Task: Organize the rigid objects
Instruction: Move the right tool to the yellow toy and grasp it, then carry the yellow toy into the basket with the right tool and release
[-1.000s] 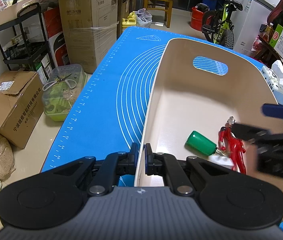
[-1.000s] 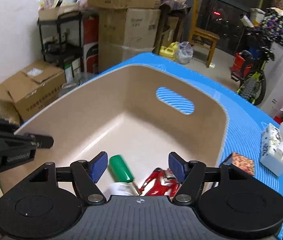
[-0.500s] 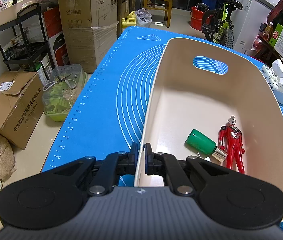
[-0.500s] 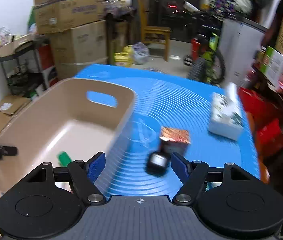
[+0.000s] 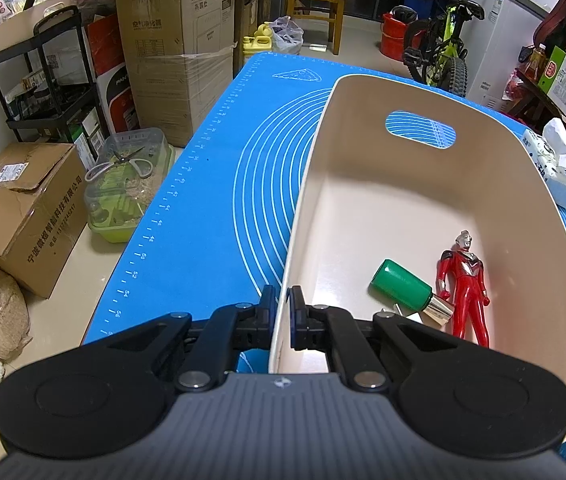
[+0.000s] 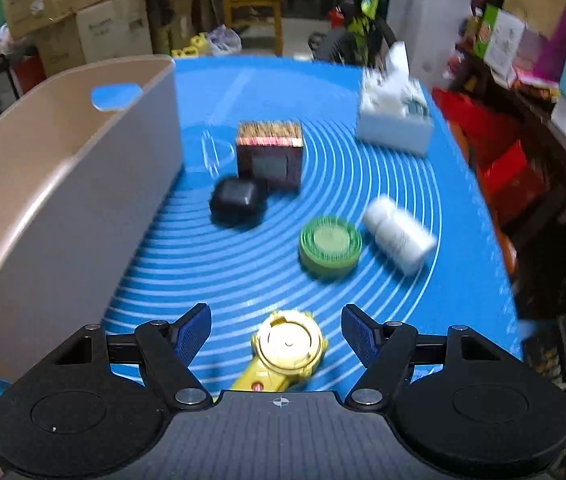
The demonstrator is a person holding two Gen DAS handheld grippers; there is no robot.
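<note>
Bin [image 5: 531, 216], beige with a handle slot in its far wall, sits on our blue mat [image 5: 211, 208], and our left gripper [image 5: 281, 312] pinches its near rim, one finger outside the wall and one inside. Inside the bin we see a red figure [image 5: 465, 280] lying on the floor by the right wall, and just beside it a green-capped item [image 5: 403, 286] on its side with a silver end touching the figure's leg. A tissue pack [image 5: 551, 164] lies on the mat beyond the bin's right wall. In the right wrist view our right gripper [image 6: 277, 334] is spread wide and holds nothing; it hovers over a gold disc toy [image 6: 289, 346] with a yellow handle, which lies on the mat between the fingers but apart from both. Farther out on the mat, well right of the bin, lie a green round lid [image 6: 329, 246], a white bottle [image 6: 399, 234] on its side just right of it, a black case [image 6: 237, 200] near the bin's wall, and a brown box [image 6: 269, 154] touching or just behind the case; blur keeps us from telling which. Cardboard boxes [image 5: 175, 40] stand on the floor to the left of the table.
</note>
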